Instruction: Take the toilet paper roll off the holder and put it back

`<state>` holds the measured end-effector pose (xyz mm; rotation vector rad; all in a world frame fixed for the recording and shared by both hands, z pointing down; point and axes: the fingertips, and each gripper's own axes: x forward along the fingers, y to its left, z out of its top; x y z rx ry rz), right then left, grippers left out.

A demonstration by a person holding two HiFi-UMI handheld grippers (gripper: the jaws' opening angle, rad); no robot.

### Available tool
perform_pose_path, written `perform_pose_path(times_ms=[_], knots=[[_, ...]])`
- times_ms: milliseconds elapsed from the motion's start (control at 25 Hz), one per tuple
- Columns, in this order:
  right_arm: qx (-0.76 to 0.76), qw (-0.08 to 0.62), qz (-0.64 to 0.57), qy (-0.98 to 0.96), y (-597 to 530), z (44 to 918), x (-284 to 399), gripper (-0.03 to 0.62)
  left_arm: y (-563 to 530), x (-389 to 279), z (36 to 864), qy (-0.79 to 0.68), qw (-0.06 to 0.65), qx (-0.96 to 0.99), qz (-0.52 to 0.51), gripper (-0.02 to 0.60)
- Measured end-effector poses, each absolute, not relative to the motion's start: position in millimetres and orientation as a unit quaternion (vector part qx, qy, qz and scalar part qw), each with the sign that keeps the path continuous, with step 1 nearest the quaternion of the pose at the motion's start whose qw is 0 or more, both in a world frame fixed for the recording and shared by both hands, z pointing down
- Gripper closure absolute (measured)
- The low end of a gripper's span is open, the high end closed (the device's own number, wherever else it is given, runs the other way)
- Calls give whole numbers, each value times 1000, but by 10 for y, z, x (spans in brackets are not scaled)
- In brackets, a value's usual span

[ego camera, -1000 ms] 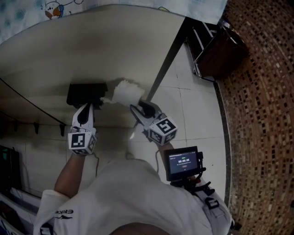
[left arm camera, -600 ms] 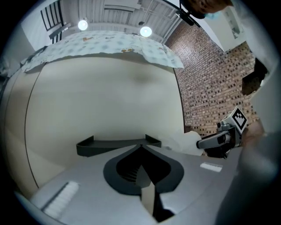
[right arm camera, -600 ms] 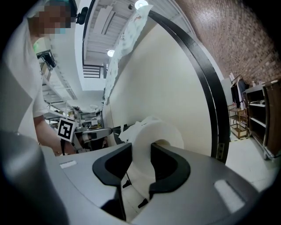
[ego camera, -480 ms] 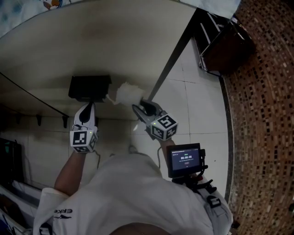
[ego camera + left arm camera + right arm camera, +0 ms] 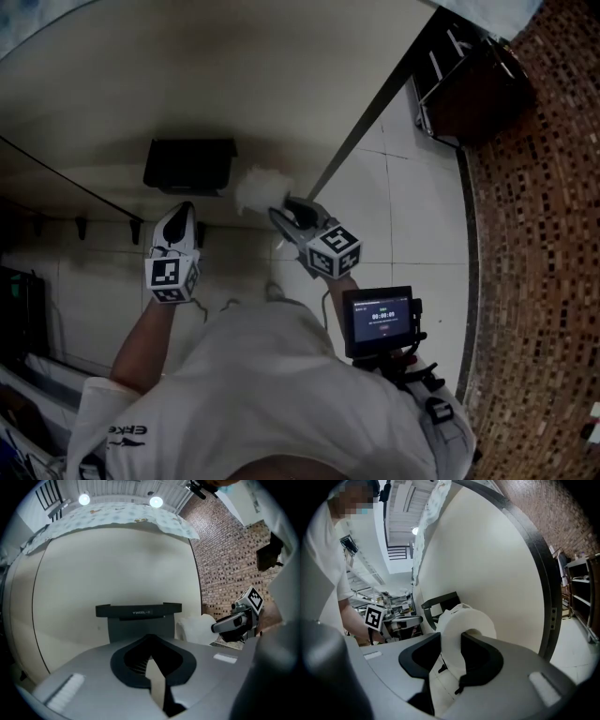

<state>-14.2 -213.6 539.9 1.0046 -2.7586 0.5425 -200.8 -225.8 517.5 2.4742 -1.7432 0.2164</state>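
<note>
The white toilet paper roll (image 5: 253, 187) is off the black holder (image 5: 189, 166), held just right of it and a little out from the cream panel. My right gripper (image 5: 281, 210) is shut on the roll. In the right gripper view the roll (image 5: 464, 627) stands edge-on between the jaws of the right gripper (image 5: 450, 660), with the holder (image 5: 440, 603) behind it. My left gripper (image 5: 179, 212) hovers just below the holder, shut and empty. In the left gripper view the holder (image 5: 138, 611) is straight ahead of the left gripper (image 5: 152, 667), the roll (image 5: 196, 629) at its right.
A dark slanted post (image 5: 367, 117) edges the cream panel (image 5: 234, 75) close to the right gripper. A dark shelf unit (image 5: 473, 84) stands on the tiled floor beyond it, beside brick-pattern paving (image 5: 534, 234). A thin black cable (image 5: 56, 173) and small hooks (image 5: 80, 226) lie left. A small screen (image 5: 380, 321) hangs at my chest.
The head view has shifted. The roll has drawn a little away from the holder in the right gripper. The left gripper has backed slightly off the holder's lower edge.
</note>
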Motion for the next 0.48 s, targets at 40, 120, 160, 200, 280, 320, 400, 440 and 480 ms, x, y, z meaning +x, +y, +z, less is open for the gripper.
perform_pose_path(times_ms=[40, 120, 160, 200, 280, 320, 400, 440, 480], knots=[[335, 78, 181, -921, -2139, 5401, -150, 448, -2261, -2032, 5213, -574, 54, 813, 76, 580], [334, 80, 182, -921, -2144, 5411, -169, 448, -2274, -2092, 5305, -576, 56, 811, 87, 580], [334, 82, 182, -921, -2149, 5418, -181, 448, -2286, -2130, 5360, -577, 59, 809, 91, 580], [334, 82, 183, -921, -2157, 5425, -193, 448, -2305, -2170, 5415, -578, 63, 808, 94, 579], [334, 82, 184, -921, -2184, 5438, -209, 448, -2358, -2240, 5517, -577, 65, 808, 103, 578], [334, 82, 183, -921, -2197, 5447, -211, 448, -2387, -2268, 5573, -576, 68, 808, 107, 578], [333, 83, 183, -921, -2212, 5463, -215, 448, -2434, -2326, 5694, -575, 76, 806, 118, 577], [333, 83, 183, -921, -2210, 5469, -220, 448, -2449, -2356, 5756, -573, 81, 806, 126, 577], [333, 83, 184, -921, -2204, 5475, -227, 448, -2459, -2380, 5812, -570, 86, 806, 133, 577]])
